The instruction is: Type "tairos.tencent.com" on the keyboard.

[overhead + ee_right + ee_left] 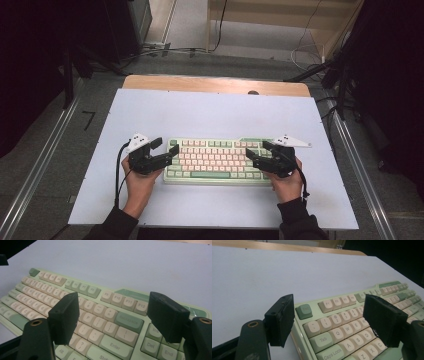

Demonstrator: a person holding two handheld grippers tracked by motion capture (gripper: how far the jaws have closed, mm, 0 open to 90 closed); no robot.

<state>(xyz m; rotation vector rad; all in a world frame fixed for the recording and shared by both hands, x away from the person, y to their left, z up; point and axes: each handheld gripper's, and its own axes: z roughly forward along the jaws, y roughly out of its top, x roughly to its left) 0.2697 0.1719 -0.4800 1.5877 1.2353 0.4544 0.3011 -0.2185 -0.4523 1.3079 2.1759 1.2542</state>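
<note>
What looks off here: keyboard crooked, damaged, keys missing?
Nothing stands out. The keyboard lies flat and square on the white table, with no missing keys visible. The left gripper and right gripper are open over its two ends.

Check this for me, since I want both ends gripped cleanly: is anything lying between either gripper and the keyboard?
Nothing visible. The left gripper and right gripper both hang open right at the ends of the keyboard, with only keys between their jaws.
</note>
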